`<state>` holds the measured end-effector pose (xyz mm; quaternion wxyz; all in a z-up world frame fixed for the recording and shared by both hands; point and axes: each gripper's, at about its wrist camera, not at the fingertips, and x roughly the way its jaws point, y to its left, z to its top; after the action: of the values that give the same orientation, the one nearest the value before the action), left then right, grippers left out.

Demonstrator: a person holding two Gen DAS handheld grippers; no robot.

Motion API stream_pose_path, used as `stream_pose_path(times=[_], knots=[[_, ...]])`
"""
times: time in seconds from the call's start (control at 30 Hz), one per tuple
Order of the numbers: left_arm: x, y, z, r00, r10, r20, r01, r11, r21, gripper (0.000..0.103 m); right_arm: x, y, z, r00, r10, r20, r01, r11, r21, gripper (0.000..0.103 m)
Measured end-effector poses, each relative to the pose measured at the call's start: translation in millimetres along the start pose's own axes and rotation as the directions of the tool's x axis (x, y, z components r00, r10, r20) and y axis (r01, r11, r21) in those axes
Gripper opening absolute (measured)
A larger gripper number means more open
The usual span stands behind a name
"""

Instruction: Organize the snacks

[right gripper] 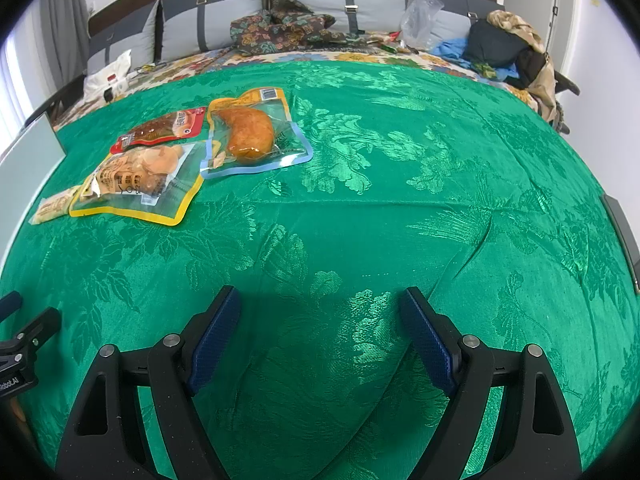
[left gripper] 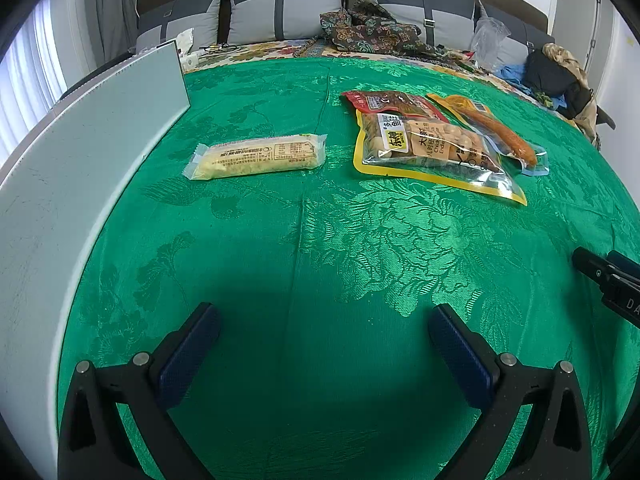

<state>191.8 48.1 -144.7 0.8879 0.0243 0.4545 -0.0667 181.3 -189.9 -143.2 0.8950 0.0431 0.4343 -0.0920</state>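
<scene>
Both the left gripper [left gripper: 324, 320] and right gripper [right gripper: 320, 304] hang jaws apart and empty, so grabbing that overlapped pile upper right, yellow-edged pouch [left gripper: 432, 152] on top, probably drags its neighbours along.

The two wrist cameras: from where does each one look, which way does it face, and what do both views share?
Left wrist: sits behind the open left claw, low over the green cloth, facing the sofa cushions; the right claw's tip shows at right.
Right wrist: sits behind the open right claw, same direction; the left claw's tip shows at left.
Shared: yellow-edged pouch, sausage pack, white panel.
</scene>
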Motion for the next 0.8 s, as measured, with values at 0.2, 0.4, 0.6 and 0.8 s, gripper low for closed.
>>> stream_pose_path(times=[0.2, 0.4, 0.6, 0.8], knots=[[0.2, -0.2, 0.1, 1.0, 0.0, 0.0, 0.0, 1.0, 0.0, 0.103, -0.1, -0.1, 0.0, 1.0, 0.0, 0.0, 0.0, 1.0, 0.0, 0.085], [0.2, -0.1, 0.1, 1.0, 0.0, 0.0, 0.0, 1.0, 0.0, 0.103, 0.0, 0.0, 0.0, 1.0, 0.0, 0.0, 0.0, 1.0, 0.0, 0.085], [0.2, -0.2, 0.1, 1.0, 0.0, 0.0, 0.0, 1.0, 0.001, 0.103, 0.2, 0.3, -0.4, 1.0, 0.0, 0.0, 0.0, 1.0, 0.0, 0.085], [0.2, 0.3, -0.3, 1.0, 0.0, 0.0, 0.0, 1.0, 0.001, 0.103, -0.7, -0.1, -0.2, 1.0, 0.0, 0.0, 0.0, 1.0, 0.0, 0.085]])
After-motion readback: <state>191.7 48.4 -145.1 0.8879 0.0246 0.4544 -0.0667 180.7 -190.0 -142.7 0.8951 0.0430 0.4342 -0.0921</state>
